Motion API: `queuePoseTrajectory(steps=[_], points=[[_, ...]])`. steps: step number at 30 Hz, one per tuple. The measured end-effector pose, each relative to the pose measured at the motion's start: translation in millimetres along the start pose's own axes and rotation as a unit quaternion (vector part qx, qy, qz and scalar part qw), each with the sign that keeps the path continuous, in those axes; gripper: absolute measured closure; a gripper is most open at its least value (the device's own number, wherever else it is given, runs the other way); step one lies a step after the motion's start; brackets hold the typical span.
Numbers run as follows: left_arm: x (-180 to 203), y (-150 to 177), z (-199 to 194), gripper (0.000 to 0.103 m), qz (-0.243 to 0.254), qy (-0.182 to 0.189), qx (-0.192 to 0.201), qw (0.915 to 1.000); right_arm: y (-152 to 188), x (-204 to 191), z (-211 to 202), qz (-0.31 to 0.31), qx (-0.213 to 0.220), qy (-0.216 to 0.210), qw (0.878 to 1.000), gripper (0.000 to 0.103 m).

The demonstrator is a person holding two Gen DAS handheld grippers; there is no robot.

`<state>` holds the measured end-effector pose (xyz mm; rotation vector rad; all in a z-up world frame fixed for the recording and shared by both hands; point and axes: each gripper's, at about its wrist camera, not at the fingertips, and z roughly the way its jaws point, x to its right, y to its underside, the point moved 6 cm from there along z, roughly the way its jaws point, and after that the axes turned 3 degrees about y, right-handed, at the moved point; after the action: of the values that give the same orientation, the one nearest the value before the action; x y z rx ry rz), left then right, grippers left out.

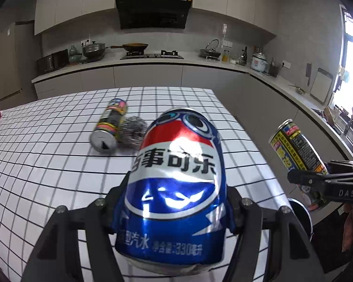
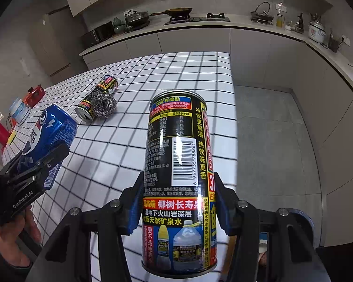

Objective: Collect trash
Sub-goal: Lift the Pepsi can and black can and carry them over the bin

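Gridded tablecloth [image 1: 58,164] holds one black can [image 1: 110,124]; steel scrubber [image 1: 131,130] touching.

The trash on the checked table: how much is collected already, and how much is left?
In hand: the left gripper holds the blue cola can, the right gripper the black can. Left on the table: another black can lying beside a steel scourer. Nothing shows as binned yet.

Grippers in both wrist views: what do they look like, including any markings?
Both are matte black, angular two-finger tools with silver bolts at the joints. The right gripper has blue ridged pads on its fingers. The left gripper reads "GenRobot.AI" in white. The right one's side shows "DAS". No cables or sleeves are visible.
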<state>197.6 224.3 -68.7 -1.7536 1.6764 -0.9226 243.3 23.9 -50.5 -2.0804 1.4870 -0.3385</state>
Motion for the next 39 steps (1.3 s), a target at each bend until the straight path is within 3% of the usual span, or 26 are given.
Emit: queuePoseTrajectory(steps=[10,17,27,32,37,38,39], points=[[87,12,3,0.037,0.019,0.034,-0.002,0.9992,38,84,-43,0.023,0.010,0.014,1.000,0.048],[162,15,20,0.037,0.046,0.079,-0.007,0.9958,77,177,-51,0.073,-0.006,0.065,0.995,0.048],[271,47,53,0.037,0.071,0.130,-0.044,0.9879,141,273,-14,0.108,-0.071,0.089,0.988,0.048],[301,69,66,0.037,0.073,0.126,-0.062,0.9874,161,294,15,0.116,-0.100,0.074,0.985,0.048],[307,89,79,0.037,0.076,0.106,-0.080,0.9882,180,301,44,0.113,-0.129,0.059,0.984,0.048],[310,92,81,0.037,0.076,0.102,-0.081,0.9885,183,302,49,0.109,-0.133,0.068,0.983,0.037],[310,95,82,0.037,0.076,0.099,-0.082,0.9888,184,306,50,0.110,-0.127,0.080,0.983,0.018]])
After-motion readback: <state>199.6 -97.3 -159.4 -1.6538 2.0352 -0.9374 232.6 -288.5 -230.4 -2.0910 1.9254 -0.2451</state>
